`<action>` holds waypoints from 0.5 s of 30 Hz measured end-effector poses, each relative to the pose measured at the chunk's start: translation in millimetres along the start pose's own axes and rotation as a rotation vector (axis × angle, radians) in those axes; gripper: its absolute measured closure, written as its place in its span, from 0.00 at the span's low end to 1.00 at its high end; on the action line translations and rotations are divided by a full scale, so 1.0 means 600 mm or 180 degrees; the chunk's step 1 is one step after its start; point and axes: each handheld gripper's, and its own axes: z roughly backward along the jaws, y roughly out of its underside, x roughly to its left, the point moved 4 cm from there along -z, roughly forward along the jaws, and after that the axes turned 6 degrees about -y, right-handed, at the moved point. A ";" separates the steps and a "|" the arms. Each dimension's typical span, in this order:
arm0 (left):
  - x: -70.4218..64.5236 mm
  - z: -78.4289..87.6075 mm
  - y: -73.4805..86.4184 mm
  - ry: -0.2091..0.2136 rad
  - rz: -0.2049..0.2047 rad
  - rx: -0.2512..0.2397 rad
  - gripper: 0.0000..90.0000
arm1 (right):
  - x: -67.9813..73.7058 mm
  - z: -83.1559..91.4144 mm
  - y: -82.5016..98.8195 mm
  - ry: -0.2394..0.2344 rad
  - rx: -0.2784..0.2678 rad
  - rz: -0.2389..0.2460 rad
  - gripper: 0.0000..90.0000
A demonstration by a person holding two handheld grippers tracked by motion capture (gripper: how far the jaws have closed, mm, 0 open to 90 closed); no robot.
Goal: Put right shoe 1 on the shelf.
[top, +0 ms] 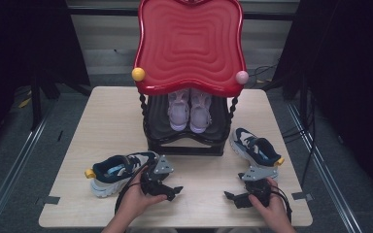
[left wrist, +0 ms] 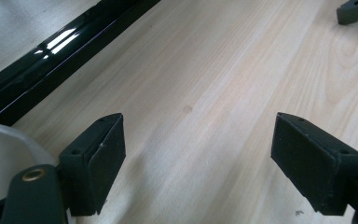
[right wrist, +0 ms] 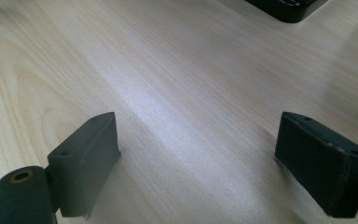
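Observation:
Two navy and white sneakers lie on the wooden table (top: pixel 102 121): one (top: pixel 119 171) at the front left on its side, one (top: pixel 255 147) at the right of the shoe rack. My left gripper (top: pixel 175 191) rests on the table just right of the left sneaker, jaws wide open over bare wood (left wrist: pixel 198 149). My right gripper (top: pixel 230 198) sits near the front edge below the right sneaker, also open with nothing between its jaws (right wrist: pixel 196 154). A pair of lilac sneakers (top: pixel 189 110) stands on the rack's lower shelf.
A black shoe rack (top: pixel 184 141) with a red wavy top tray (top: pixel 190 43) stands at the table's middle back, with a yellow knob (top: pixel 138 74) and a pink knob (top: pixel 242 77). The rack's glossy black base (left wrist: pixel 60 51) shows in the left gripper view. Dark curtains flank the table.

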 end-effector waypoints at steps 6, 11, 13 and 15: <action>0.005 0.027 -0.011 0.0009 -0.0063 0.0036 0.20 | 0.000 0.000 0.000 -0.0012 -0.0002 -0.0002 0.14; 0.011 0.051 -0.024 0.0006 -0.0091 0.0076 0.20 | 0.000 0.000 0.000 -0.0014 -0.0001 -0.0001 0.14; 0.016 0.063 -0.028 0.0005 -0.0152 0.0107 0.21 | 0.000 0.000 0.000 -0.0014 0.0000 -0.0001 0.14; 0.019 0.071 -0.031 0.0009 -0.0154 0.0112 0.21 | 0.000 0.000 0.000 -0.0014 0.0000 -0.0001 0.14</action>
